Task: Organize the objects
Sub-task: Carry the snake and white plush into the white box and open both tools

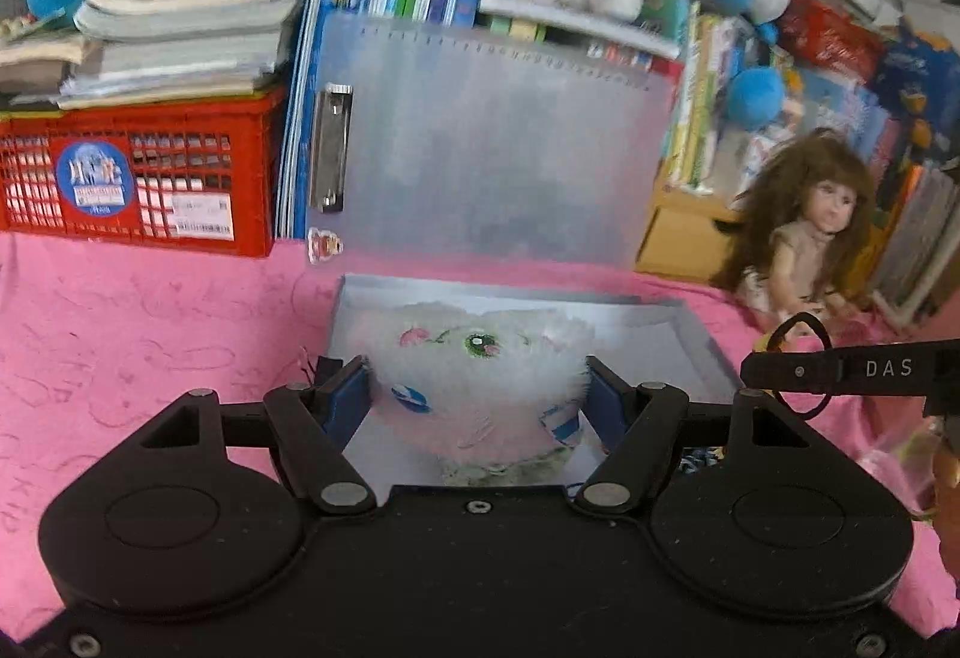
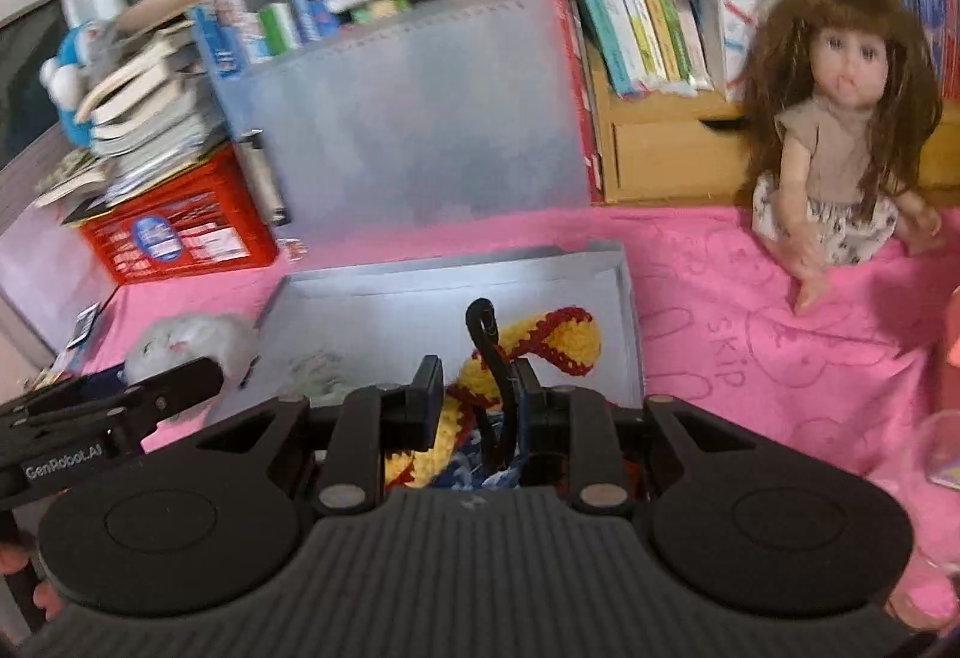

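two claws carry soft toys to an open grey box on a pink-covered surface.

the pink surface (image 2: 750,358) holds the shallow grey box (image 2: 627,298), its lid (image 1: 480,136) propped upright behind against the books, apparently so toys can drop straight in. inside lies something small and pale green, too blurred to name. the left claw (image 1: 477,388) pinches a white plush cat (image 1: 474,376) by both sides over the box's near-left edge, seemingly to lower it in. the right claw (image 2: 477,394) is pressed together on a yellow-and-red crochet toy (image 2: 540,340) with a black loop (image 2: 486,334), its curled end hanging over the box's interior. a doll (image 2: 840,118) sits outside, likely still to be sorted.
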A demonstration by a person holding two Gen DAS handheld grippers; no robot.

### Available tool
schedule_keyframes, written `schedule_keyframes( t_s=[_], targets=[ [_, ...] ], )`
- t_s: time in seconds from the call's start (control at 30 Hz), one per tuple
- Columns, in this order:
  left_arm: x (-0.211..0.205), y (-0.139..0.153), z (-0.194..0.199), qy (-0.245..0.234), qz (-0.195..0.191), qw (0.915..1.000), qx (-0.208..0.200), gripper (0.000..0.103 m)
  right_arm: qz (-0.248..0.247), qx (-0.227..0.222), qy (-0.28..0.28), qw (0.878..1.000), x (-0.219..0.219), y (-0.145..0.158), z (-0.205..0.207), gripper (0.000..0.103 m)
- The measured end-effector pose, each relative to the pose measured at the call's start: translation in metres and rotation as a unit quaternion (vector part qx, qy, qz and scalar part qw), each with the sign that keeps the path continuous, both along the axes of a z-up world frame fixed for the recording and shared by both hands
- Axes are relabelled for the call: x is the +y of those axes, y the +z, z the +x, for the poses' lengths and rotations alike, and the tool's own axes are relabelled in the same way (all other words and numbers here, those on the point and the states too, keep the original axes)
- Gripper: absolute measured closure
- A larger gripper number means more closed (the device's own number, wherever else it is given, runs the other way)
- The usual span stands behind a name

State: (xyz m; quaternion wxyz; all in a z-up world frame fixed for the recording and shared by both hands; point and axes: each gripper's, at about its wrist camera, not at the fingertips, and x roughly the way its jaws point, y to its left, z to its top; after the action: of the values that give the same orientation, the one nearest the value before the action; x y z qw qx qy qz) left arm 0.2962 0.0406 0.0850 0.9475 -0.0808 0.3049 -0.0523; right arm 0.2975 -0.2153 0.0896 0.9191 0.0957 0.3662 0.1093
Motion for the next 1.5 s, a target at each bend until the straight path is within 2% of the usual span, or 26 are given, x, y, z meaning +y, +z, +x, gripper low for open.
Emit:
schedule_keyframes(
  t_s=[0.13,0.3,0.57,0.87,1.13,1.27,1.43,1.5],
  targets=[
    [-0.011,-0.018,0.02,-0.002,0.006,1.0,0.004,0.032,0.021,0.007,-0.01,1.0,-0.009,-0.02,0.019,0.075],
    [-0.027,-0.037,0.038,-0.005,0.02,0.9998,0.008,0.032,0.032,0.005,-0.009,0.999,-0.011,-0.031,0.037,0.075],
    [-0.038,-0.049,0.036,-0.019,0.047,0.9987,-0.006,0.032,0.024,0.016,-0.005,1.0,-0.009,-0.049,0.046,0.076],
    [-0.036,-0.043,0.025,-0.021,0.048,0.9984,-0.018,0.03,0.01,0.009,0.005,1.0,-0.002,-0.049,0.036,0.075],
    [-0.034,-0.035,0.01,-0.024,0.041,0.9983,-0.033,0.018,-0.012,-0.011,0.019,1.0,0.006,-0.038,0.02,0.071],
    [-0.032,-0.031,-0.004,-0.03,0.037,0.9982,-0.037,0.016,-0.028,-0.022,0.027,0.999,0.009,-0.035,0.008,0.061],
    [-0.027,-0.025,-0.024,-0.035,0.032,0.9981,-0.041,0.015,-0.036,-0.037,0.04,0.998,0.011,-0.028,-0.012,0.053],
    [-0.026,-0.021,-0.033,-0.036,0.029,0.998,-0.043,0.015,-0.039,-0.043,0.046,0.997,0.011,-0.024,-0.02,0.053]
  ],
)
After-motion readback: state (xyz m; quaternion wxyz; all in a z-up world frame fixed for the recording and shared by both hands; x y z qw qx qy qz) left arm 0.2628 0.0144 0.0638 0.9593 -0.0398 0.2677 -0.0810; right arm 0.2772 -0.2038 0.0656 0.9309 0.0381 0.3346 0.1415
